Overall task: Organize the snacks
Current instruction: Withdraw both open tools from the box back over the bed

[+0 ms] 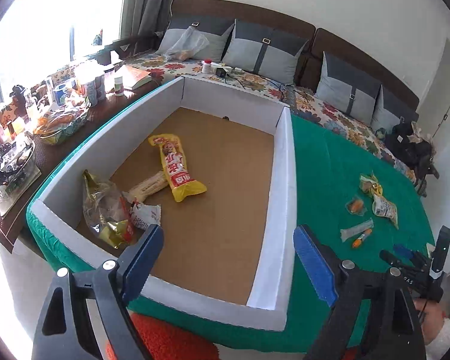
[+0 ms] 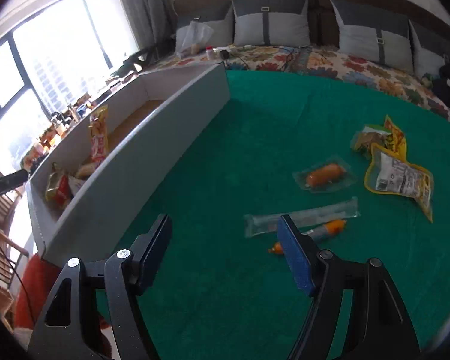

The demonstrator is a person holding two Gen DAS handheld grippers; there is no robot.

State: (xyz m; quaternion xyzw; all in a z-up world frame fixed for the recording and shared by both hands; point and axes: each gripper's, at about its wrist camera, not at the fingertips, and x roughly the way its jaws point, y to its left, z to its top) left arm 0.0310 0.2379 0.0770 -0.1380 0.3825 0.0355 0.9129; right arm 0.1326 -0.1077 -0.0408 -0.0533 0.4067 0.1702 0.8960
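Left wrist: left tool (image 1: 228, 259) gaping, empty, above box (image 1: 285, 162); snacks (image 1: 177, 168) lie ahead inside. Right tool (image 2: 225, 252) gaping, empty; sausage (image 2: 325, 229) just ahead.

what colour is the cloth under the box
Green; the cloth under the box shows best in the right wrist view.

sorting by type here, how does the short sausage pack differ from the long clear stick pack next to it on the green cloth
The short sausage pack is squat and wide; the long clear stick pack is a thin strip. The sausage pack shows a plump orange sausage; the stick pack's contents look pale and are hard to make out. The stick pack lies nearer the open right gripper. Both are transparent, lie flat on the green cloth, and are outside the box.
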